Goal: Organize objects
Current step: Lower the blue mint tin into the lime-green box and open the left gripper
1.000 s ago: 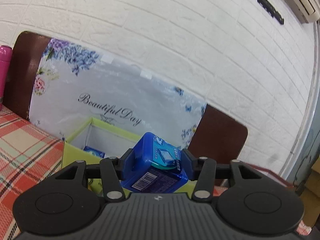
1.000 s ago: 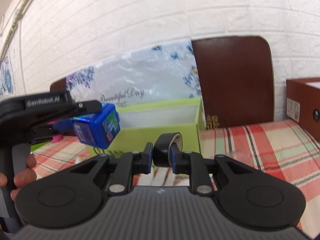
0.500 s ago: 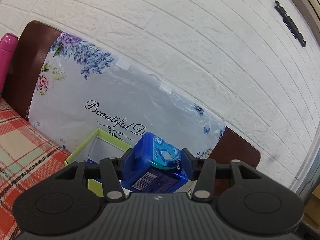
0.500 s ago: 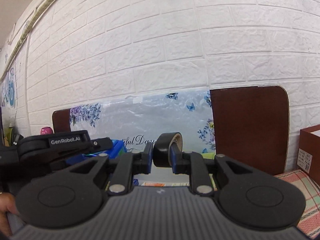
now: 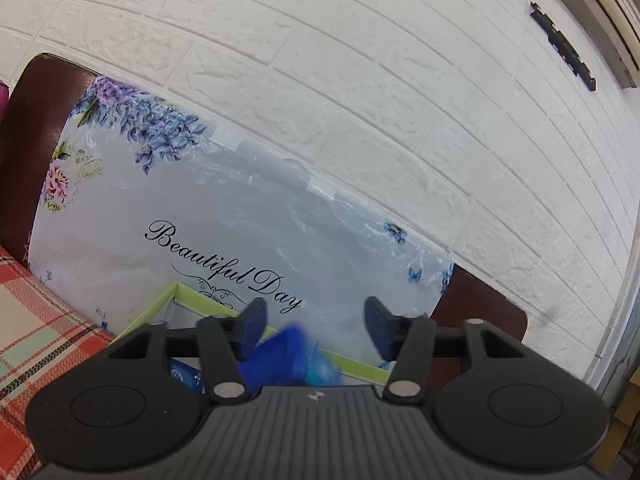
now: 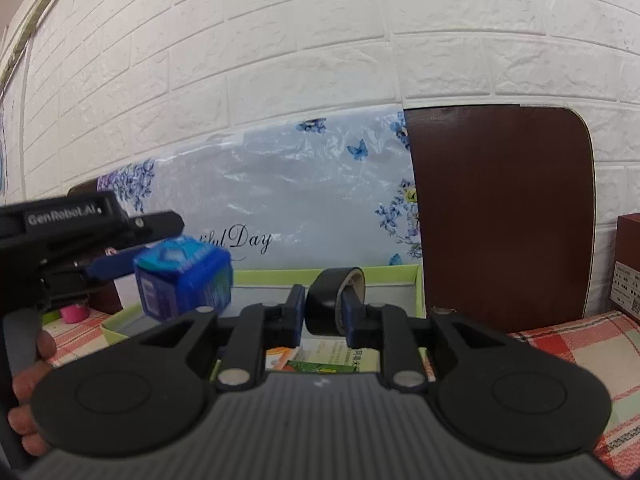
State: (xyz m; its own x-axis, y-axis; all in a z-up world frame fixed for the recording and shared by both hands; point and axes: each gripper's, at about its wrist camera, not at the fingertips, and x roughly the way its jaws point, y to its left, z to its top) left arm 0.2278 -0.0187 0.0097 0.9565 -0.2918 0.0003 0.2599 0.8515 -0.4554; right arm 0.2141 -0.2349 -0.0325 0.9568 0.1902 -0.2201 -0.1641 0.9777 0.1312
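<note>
My left gripper (image 5: 316, 330) is open above the lime-green box (image 5: 176, 292). The blue gum container (image 5: 288, 360) is blurred just below its jaws, free of them and over the box. In the right wrist view the same blue container (image 6: 184, 280) hangs in the air under the left gripper (image 6: 132, 256), above the box (image 6: 400, 274). My right gripper (image 6: 322, 312) is shut on a black tape roll (image 6: 334, 300) and holds it in front of the box.
A floral "Beautiful Day" board (image 5: 224, 216) leans on the white brick wall behind the box, with a brown board (image 6: 500, 216) beside it. Packets (image 6: 328, 360) lie in the box. A plaid cloth (image 6: 580, 344) covers the table. A brown carton (image 6: 628, 264) stands far right.
My left gripper has opened and let go of the blue container, which is dropping toward the box. My right gripper still holds the tape roll and has tipped downward a little.
</note>
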